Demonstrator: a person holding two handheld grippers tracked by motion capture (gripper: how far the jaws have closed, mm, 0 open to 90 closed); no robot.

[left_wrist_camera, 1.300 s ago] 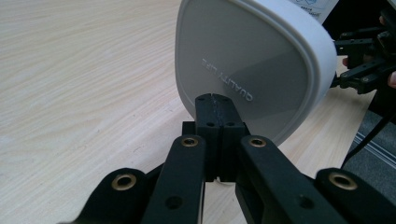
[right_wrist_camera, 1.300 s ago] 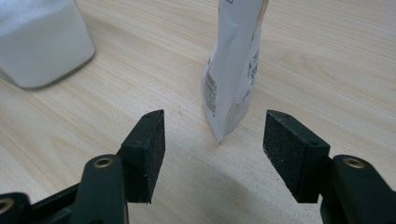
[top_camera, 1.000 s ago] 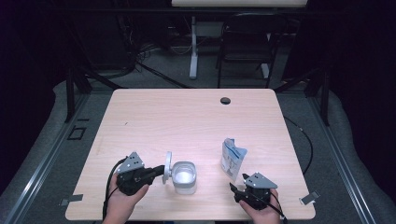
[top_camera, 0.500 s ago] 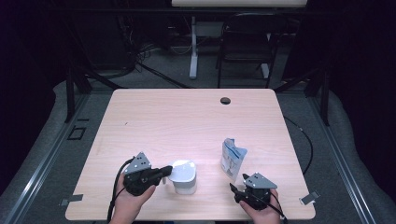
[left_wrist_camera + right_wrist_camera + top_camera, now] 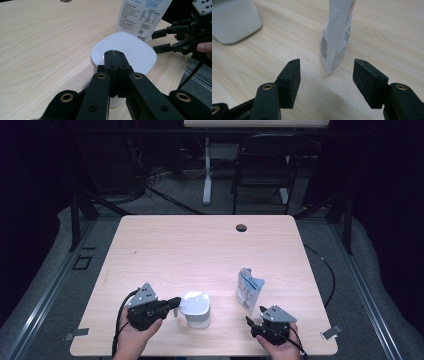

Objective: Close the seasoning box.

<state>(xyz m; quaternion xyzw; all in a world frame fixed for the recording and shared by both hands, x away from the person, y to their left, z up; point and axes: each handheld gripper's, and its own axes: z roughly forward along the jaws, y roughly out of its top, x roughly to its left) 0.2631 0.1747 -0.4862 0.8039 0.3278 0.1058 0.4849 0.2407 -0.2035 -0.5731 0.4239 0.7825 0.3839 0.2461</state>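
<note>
A wide, pale wooden table (image 5: 200,245) takes up the middle of the high view, bare across most of its top, with a small dark round grommet (image 5: 241,227) near its far edge. A dark chair (image 5: 262,167) and a white stand leg (image 5: 206,175) stand on the floor beyond it.

Near the person's edge of the table sits a white, rounded-square container (image 5: 196,309) with its lid (image 5: 125,50) lying flat on top. The lid looks closed, so that part of the work appears done, though whether it is pressed fully home cannot be told.

To the right of the container, well clear of it, a white and blue pouch (image 5: 248,290) stands upright with printed text on its side.

The left gripper (image 5: 174,302), held in the person's left hand (image 5: 132,340), has its jaws pressed together with nothing between them; their tip rests at, or just above, the near edge of the lid.

The right gripper (image 5: 325,82), in the right hand (image 5: 277,350), has its jaws spread apart and empty, aimed at the foot of the pouch, which stands just beyond them and is untouched.

What seems left is dealing with the pouch, which is not yet gripped
</note>
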